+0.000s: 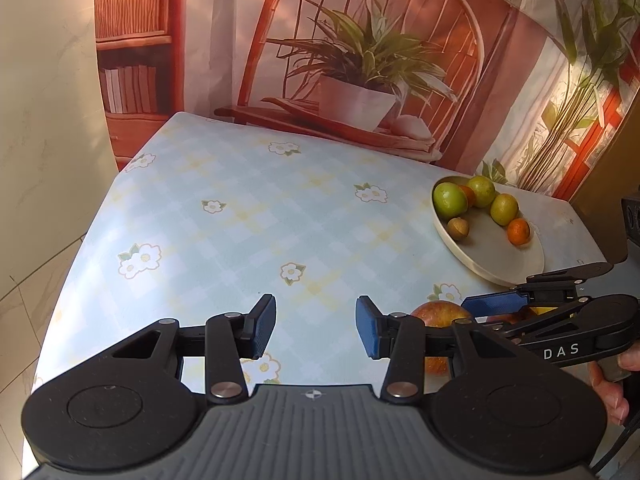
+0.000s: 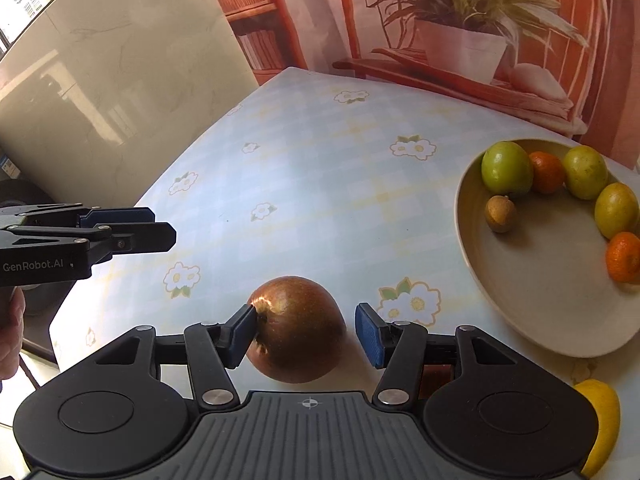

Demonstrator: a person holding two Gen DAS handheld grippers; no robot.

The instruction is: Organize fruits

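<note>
reading "das" on the right gripper (image 1: 496, 306) arm; reading "genrobot.ai" on the left gripper (image 2: 160, 226) arm.

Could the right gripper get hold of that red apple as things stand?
Probably yes. The right gripper already has the apple between its open jaws: one pad touches it, the other stands just clear, and nothing blocks the way.

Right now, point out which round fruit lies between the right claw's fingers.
The red apple, alone on the tablecloth. Every other round fruit, green, orange or brown, sits in the beige plate. The right claw straddles the apple, not clamped.
</note>
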